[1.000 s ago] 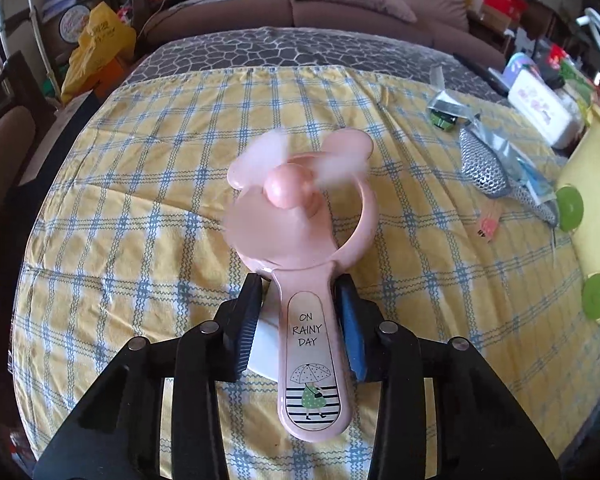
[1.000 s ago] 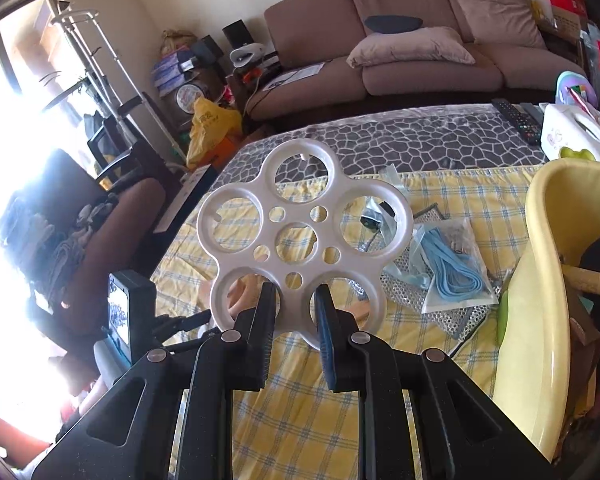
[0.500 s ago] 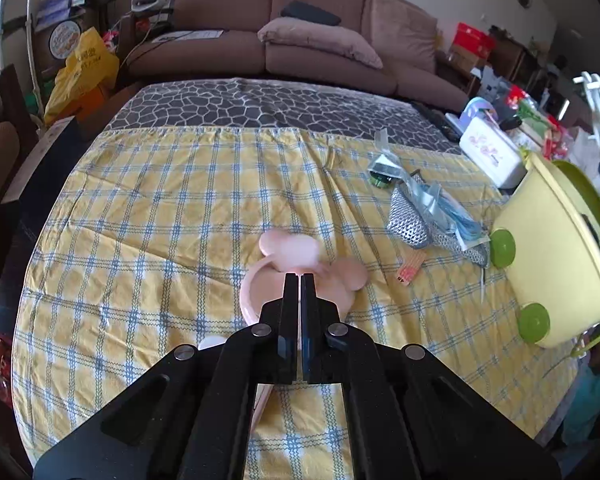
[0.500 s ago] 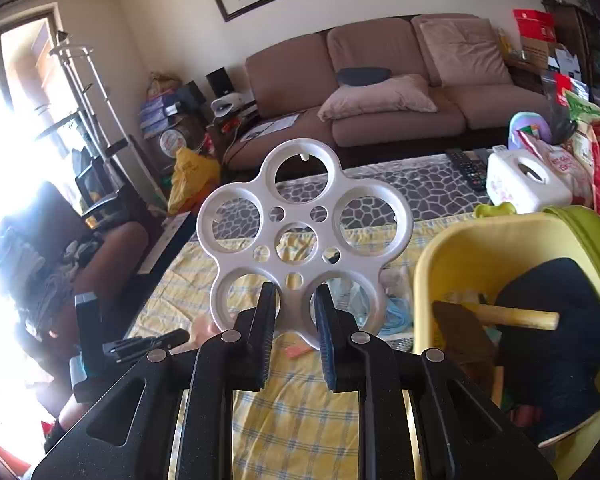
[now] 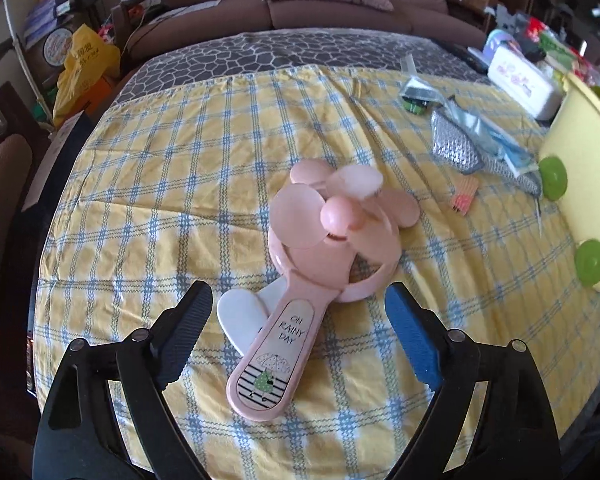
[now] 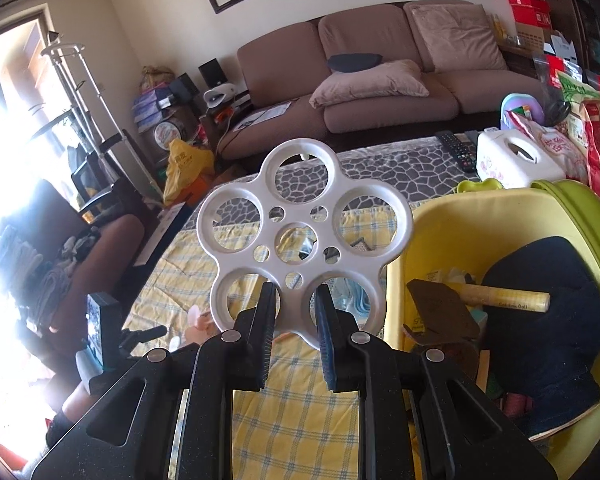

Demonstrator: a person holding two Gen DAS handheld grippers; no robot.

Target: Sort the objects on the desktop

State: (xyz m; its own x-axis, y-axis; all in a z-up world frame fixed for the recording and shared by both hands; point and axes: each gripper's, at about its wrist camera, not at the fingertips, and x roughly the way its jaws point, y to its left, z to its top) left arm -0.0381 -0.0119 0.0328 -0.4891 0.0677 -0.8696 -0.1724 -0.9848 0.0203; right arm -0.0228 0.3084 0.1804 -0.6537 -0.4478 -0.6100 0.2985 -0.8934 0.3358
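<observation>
A pink hand fan (image 5: 332, 220) marked "ON RAINY DAY" lies on the yellow checked tablecloth (image 5: 160, 200), its white lever (image 5: 240, 316) sticking out to the left. My left gripper (image 5: 296, 296) hangs over the handle; its jaws are opening and stand wide on either side, clear of the fan. My right gripper (image 6: 295, 294) is shut on the lower edge of a white flower-shaped disc with round holes (image 6: 304, 228), held upright beside the yellow tub (image 6: 432, 216). A bit of the fan (image 6: 198, 320) shows below the disc.
The yellow tub (image 5: 580, 152) with green knobs stands at the table's right edge and holds a dark cloth (image 6: 548, 320) and a wooden-handled tool (image 6: 500, 298). A mesh pouch (image 5: 452, 144), a cable packet (image 5: 496, 136), a small pink comb (image 5: 464, 194) and a white box (image 5: 524, 80) lie nearby.
A second ago the left gripper gripped the fan's handle; it then closed empty above the fan on the cloth, and now stands wide around it. The right gripper carried the disc over to the tub.
</observation>
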